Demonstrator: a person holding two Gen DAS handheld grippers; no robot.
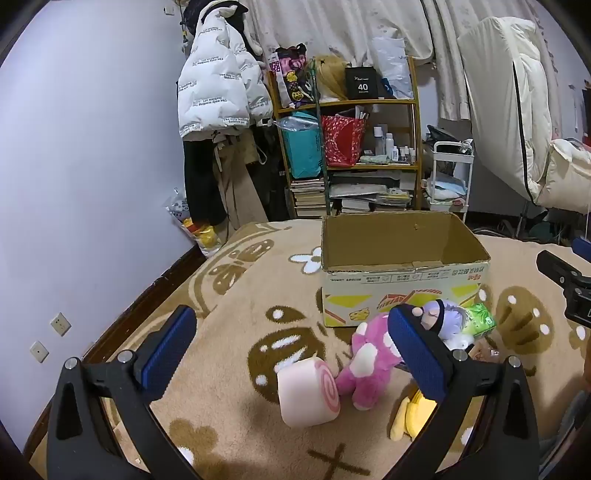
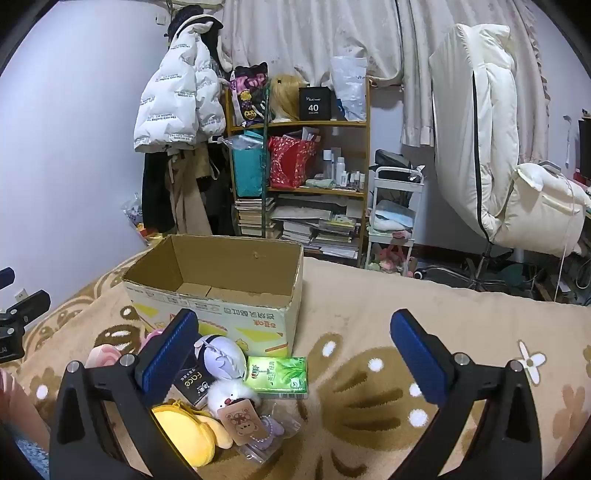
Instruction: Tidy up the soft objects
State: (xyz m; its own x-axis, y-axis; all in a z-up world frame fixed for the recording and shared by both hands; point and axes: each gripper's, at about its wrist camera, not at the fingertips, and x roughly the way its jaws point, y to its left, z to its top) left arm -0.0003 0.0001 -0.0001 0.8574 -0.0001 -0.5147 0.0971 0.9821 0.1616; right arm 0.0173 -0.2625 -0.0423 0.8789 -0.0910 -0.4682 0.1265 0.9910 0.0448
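We're looking at a pale lavender wall [image 1: 92, 147] with a dark baseboard [image 1: 147, 295], and a beige patterned blanket [image 2: 369, 314] spreads across the foreground. At the back stands a wooden shelf [image 2: 299, 125] crammed with books, bags and bottles, a white puffer jacket [image 1: 214, 92] hanging beside it. We see cream curtains [image 2: 314, 37] above, and a white trolley [image 2: 395, 221] sits right of the shelf.

Two wrist fisheyes, low over the beige patterned carpet [image 1: 258, 306], both facing the far wall.

My left view sits left of the open brown cardboard box [image 1: 402, 258], close above the toys; my right view sits right of it [image 2: 221, 273]. Both share the box, wooden bookshelf [image 1: 347, 147] [image 2: 299, 166] and pale curtain [image 1: 351, 29].
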